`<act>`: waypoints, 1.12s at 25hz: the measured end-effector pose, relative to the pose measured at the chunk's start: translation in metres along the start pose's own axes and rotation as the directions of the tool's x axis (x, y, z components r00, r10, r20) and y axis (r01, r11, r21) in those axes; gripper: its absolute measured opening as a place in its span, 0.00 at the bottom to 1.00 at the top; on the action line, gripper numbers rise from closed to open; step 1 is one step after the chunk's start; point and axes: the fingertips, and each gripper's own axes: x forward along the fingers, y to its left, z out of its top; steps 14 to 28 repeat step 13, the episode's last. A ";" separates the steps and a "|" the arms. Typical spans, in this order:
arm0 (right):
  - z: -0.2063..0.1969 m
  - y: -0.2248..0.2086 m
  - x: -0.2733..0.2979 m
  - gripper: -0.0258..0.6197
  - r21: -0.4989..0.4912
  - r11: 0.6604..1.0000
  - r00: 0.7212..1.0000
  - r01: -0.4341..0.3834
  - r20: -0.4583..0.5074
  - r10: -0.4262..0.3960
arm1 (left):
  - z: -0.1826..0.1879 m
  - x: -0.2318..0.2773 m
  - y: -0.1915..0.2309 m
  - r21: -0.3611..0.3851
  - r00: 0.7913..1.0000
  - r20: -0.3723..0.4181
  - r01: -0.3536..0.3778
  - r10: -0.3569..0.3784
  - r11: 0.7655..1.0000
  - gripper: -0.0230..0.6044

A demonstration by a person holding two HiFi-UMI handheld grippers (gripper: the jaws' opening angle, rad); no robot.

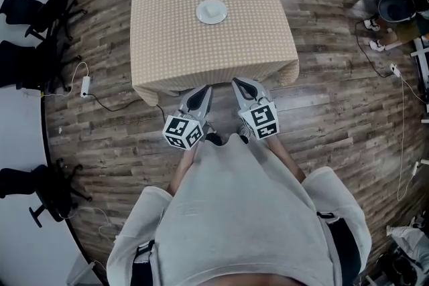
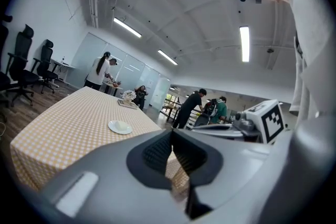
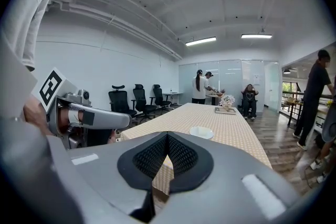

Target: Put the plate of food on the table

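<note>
- The left tool [image 1: 201, 96] was clenched on nothing, its jaws meeting at the tips.
- The right tool [image 1: 242, 88] was likewise closed and empty. Both hung side by side close to the person's body, at the near short edge of the bench [image 1: 154, 43].
- The plate [image 1: 212, 11] sat on the checked cloth, straight ahead of both tools and well apart from them, near the bench's centre line.
- The bench's long axis ran away from the person, so any reach would go forward along it.
- The plate lay slightly more in line with the left tool, which was probably the nearer.
- What lay on the plate was too small to tell, perhaps a pale lump of food.
</note>
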 end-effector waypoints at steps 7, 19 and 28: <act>0.000 -0.007 0.004 0.04 0.021 1.000 1.000 0.006 0.003 -0.006 | 0.003 -0.002 0.003 0.009 1.000 0.011 -0.019 0.019 1.000 0.05; -0.001 -0.004 0.006 0.04 0.032 0.999 1.000 0.008 0.003 -0.008 | 0.006 -0.003 0.003 0.011 1.000 0.015 -0.020 0.020 1.000 0.05; -0.001 -0.004 0.006 0.04 0.032 0.999 1.000 0.008 0.003 -0.008 | 0.006 -0.003 0.003 0.011 1.000 0.015 -0.020 0.020 1.000 0.05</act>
